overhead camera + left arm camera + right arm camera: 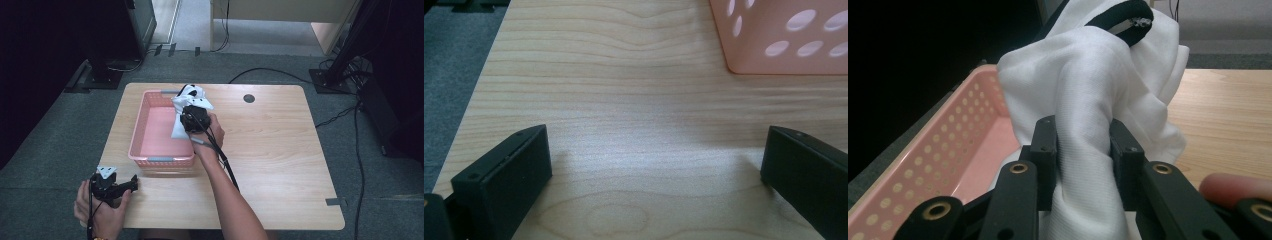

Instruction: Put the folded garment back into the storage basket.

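Overhead, held a bunched white cloth [188, 111] in right gripper [195, 120] over the pink basket [150, 161] at the table's [280, 150] far-left part; rested left gripper [117, 187] at near-left corner. Alongside, spread left jaws wide over bare wood. Opposite, clamped right jaws on cloth [1088, 100] beside basket [948, 150].

Wooden table [280, 150] with pink basket [150, 161]

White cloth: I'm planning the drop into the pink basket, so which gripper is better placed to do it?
Right. The right gripper is shut on the white cloth at the pink basket; the left gripper rests open on the table, away from it.
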`<state>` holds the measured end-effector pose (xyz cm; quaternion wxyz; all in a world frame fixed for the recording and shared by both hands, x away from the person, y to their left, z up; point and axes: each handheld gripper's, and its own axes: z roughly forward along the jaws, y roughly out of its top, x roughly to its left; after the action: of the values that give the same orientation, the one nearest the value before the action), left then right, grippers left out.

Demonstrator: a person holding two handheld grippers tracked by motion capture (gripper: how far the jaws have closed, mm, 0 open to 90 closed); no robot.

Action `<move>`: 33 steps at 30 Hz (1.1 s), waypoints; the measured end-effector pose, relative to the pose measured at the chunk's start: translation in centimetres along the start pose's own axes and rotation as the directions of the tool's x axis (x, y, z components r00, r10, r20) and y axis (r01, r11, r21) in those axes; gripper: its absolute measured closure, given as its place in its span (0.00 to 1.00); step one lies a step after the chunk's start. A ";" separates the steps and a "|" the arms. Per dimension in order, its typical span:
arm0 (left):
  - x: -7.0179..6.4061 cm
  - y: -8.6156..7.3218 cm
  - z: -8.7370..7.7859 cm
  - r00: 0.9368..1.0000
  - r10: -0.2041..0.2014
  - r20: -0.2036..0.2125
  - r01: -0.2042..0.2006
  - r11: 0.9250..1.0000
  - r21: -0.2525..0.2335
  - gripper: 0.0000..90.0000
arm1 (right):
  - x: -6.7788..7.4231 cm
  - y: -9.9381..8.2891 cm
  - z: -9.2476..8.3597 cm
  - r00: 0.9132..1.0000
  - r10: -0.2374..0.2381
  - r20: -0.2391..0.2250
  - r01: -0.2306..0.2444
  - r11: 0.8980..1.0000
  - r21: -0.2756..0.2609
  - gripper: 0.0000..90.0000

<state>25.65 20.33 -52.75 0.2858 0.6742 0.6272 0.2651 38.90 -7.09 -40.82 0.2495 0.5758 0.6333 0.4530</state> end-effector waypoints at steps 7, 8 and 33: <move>0.0 0.0 0.0 1.000 0.000 0.000 0.000 1.000 0.000 0.00 | 0.9 -0.2 0.6 1.000 -0.013 -0.010 0.013 1.000 0.007 0.80; 0.0 0.0 0.0 1.000 0.000 0.000 0.000 1.000 0.000 0.00 | 1.0 -0.2 0.8 1.000 -0.009 -0.010 0.010 1.000 0.005 0.80; 0.2 0.0 0.0 1.000 -0.003 -0.004 0.003 1.000 0.000 0.00 | 4.4 -2.0 4.1 0.998 -0.051 -0.043 0.052 0.998 0.025 0.80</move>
<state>25.65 20.57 -52.75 0.2849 0.6729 0.6288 0.2659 40.35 -1.58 -43.58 0.2400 0.5528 0.6589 0.4502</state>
